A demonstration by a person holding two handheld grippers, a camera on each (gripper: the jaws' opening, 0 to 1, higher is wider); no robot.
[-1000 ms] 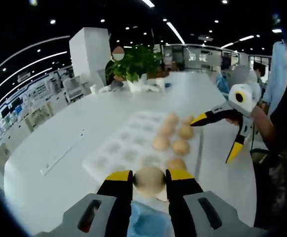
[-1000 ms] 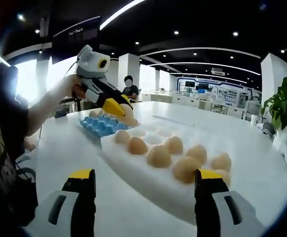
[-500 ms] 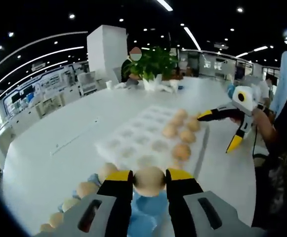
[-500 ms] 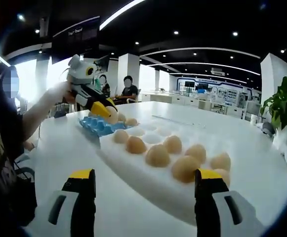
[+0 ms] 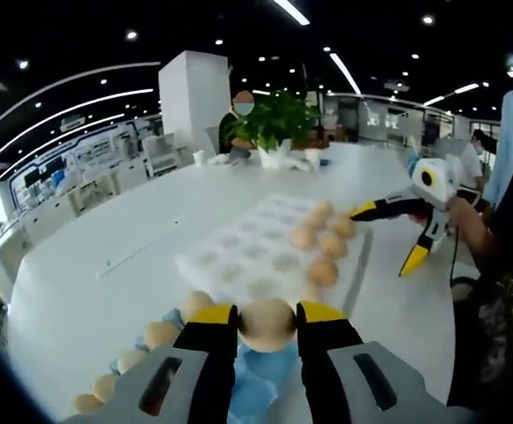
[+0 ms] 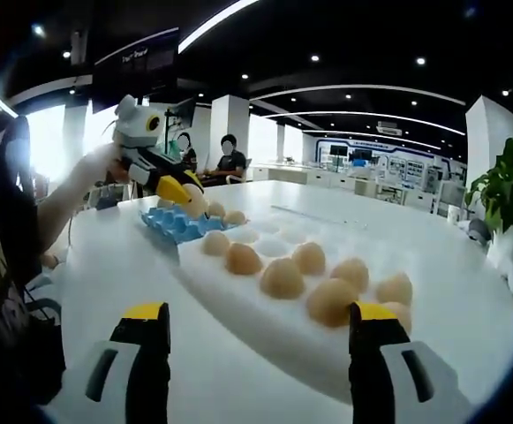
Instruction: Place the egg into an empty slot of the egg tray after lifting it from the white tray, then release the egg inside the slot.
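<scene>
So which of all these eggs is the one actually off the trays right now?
The tan egg clamped between the left tool's yellow-tipped jaws, held above the blue egg tray. Every other egg sits in a slot.

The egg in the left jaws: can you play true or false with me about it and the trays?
1. The left gripper is holding an egg between its jaws. True.
2. The right gripper is holding an egg too. False: its jaws stand wide apart with nothing between them.
3. The held egg already sits in a slot of the blue egg tray. False: it is held up in the jaws above the tray.
4. The white tray has eggs in some dips while others are bare. True.
5. A green plant stands at the table's far end. True.
</scene>
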